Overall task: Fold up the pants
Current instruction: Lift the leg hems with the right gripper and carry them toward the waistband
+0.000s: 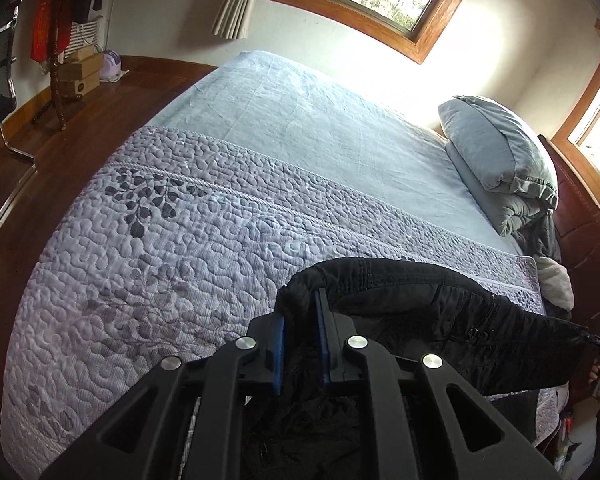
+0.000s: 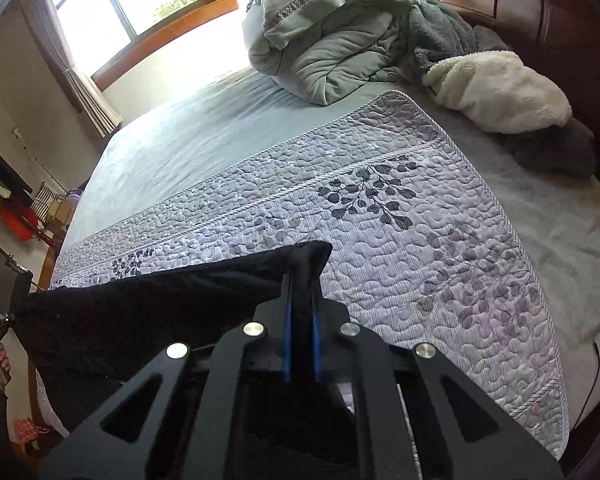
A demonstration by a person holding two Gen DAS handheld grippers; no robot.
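pants (image 1: 440, 312) stretched lengthwise between both grippers above the quilt (image 1: 160, 240), left gripper (image 1: 302, 320) and right gripper (image 2: 302, 280) each clenched on one end.

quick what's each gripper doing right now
left gripper: shut on the black pants
right gripper: shut on the black pants

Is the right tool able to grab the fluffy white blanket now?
Probably not: the right tool is shut on the black pants, and the white blanket lies far across the quilt.
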